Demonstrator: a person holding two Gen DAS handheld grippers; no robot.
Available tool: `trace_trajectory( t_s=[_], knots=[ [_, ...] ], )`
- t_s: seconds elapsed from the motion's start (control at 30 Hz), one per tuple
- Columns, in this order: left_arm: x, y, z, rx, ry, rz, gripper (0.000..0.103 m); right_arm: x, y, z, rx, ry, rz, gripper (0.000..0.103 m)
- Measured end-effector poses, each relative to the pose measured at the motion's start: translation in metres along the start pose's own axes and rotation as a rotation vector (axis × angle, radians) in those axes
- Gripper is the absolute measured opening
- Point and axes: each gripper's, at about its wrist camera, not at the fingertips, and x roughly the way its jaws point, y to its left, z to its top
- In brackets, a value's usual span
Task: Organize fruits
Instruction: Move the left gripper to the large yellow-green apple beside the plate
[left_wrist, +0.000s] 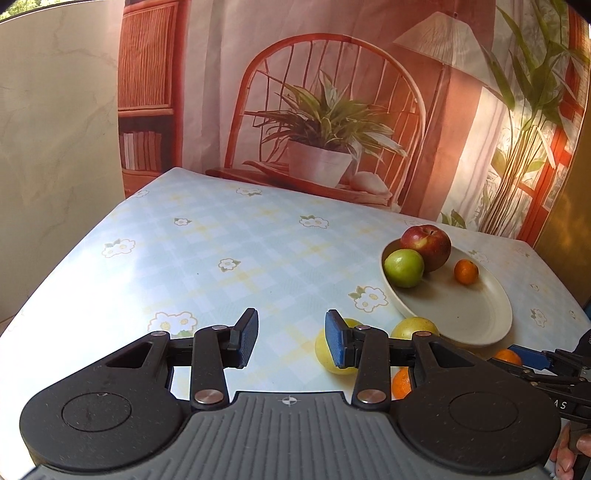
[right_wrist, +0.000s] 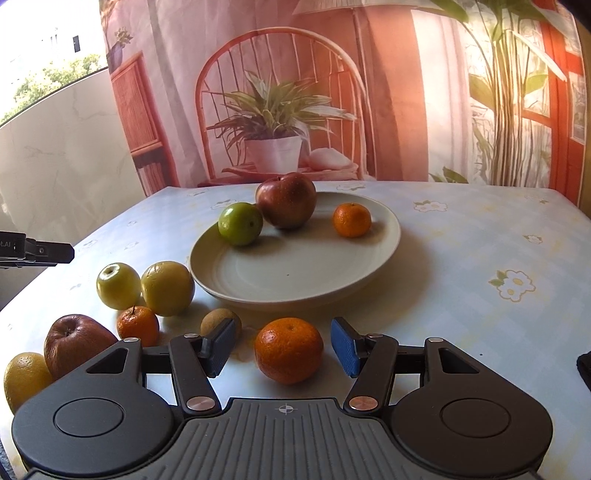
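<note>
**Fruits: three on plate, rest loose on table, both grippers spread**

Fruits split in two groups. On the plate (right_wrist: 295, 273) we see a green apple (right_wrist: 240, 223) at 10 o'clock, a red apple (right_wrist: 286, 199) touching it at 12, and a small orange (right_wrist: 351, 220) at 2, apart from both.

Off the plate, on the tablecloth (right_wrist: 480, 258), at its 7–8 o'clock side: yellow apple (right_wrist: 118, 285) touching a yellow pear (right_wrist: 168, 288), mandarin (right_wrist: 137, 325) just below them, dark red apple (right_wrist: 75, 341), lemon (right_wrist: 24, 378) at frame edge. A brown fruit (right_wrist: 220, 321) sits partly hidden behind our right gripper's left finger.

Right gripper (right_wrist: 282, 350): jaws spread wide, a big orange (right_wrist: 289, 350) sits between the pads, touching neither.

Left gripper (left_wrist: 290, 341): jaws spread, nothing between them, bare tablecloth below. In left wrist view its right finger overlaps the yellow apple (left_wrist: 327, 354); plate (left_wrist: 461, 317) at 2 o'clock from it. Contact with the apple: cannot tell.
</note>
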Motion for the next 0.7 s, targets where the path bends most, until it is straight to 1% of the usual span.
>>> trace_trajectory(
  t_s=[0.07,0.23,0.33,0.6,0.7],
  knots=[
    [0.0,0.003,-0.001,-0.024,-0.005,0.01,0.043,0.0,0.0,0.0,0.0,0.002,0.0,0.049],
    [0.002,0.011,-0.003,-0.072,0.015,0.014,0.043,0.002,0.002,0.0,-0.018,0.017,-0.005,0.047],
    [0.0,0.012,-0.005,-0.087,0.008,0.031,0.044,0.002,0.003,-0.001,-0.028,0.023,-0.014,0.044],
    [-0.002,0.007,-0.007,-0.06,0.007,0.035,0.045,0.0,0.002,0.0,-0.027,0.01,-0.015,0.041],
    [-0.002,0.006,-0.008,-0.051,0.004,0.04,0.05,-0.001,0.001,0.0,-0.024,0.007,-0.014,0.039]
  ],
)
